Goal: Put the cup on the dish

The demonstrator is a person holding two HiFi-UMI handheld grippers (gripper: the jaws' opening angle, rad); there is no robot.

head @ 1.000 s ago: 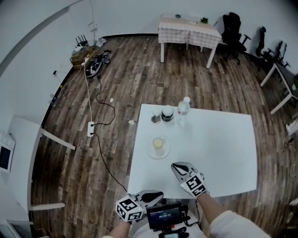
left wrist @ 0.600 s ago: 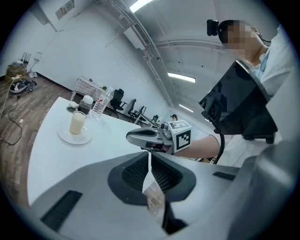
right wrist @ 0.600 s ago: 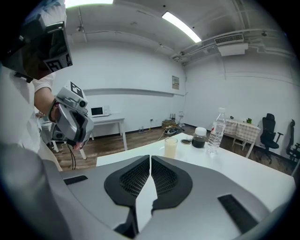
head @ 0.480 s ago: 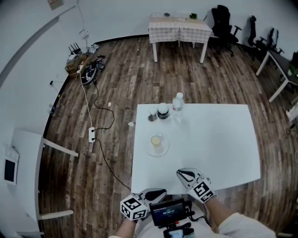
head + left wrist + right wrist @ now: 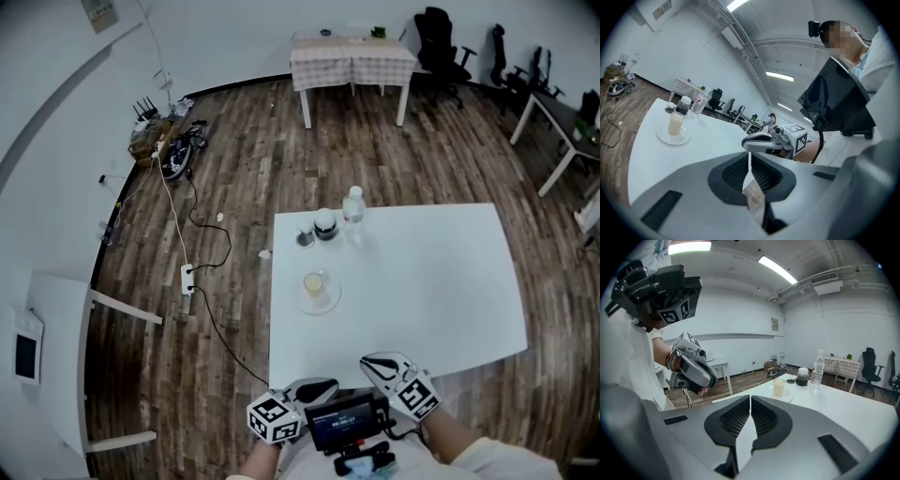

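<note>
A clear cup [image 5: 314, 284] of pale yellowish liquid stands upright on a round glass dish [image 5: 329, 302] at the left middle of the white table [image 5: 431, 281]. Both grippers hover at the table's near edge, well short of the cup. My left gripper [image 5: 327, 384] is shut with nothing in it; in its own view the left gripper [image 5: 750, 155] points toward the cup [image 5: 676, 123] and dish [image 5: 663, 137]. My right gripper [image 5: 368, 360] is also shut and empty. Its own view shows the right gripper [image 5: 750, 397] with the cup [image 5: 778, 387] far ahead.
Behind the cup stand a dark jar with a white lid [image 5: 325, 225], a clear water bottle [image 5: 352, 207] and a small round lid [image 5: 305, 239]. A cable and power strip [image 5: 187, 277] lie on the wood floor to the left. A checked table [image 5: 349, 56] stands far back.
My right gripper has drawn back from over the table to its near edge. The left gripper has stayed put. The cup still stands on the dish.
</note>
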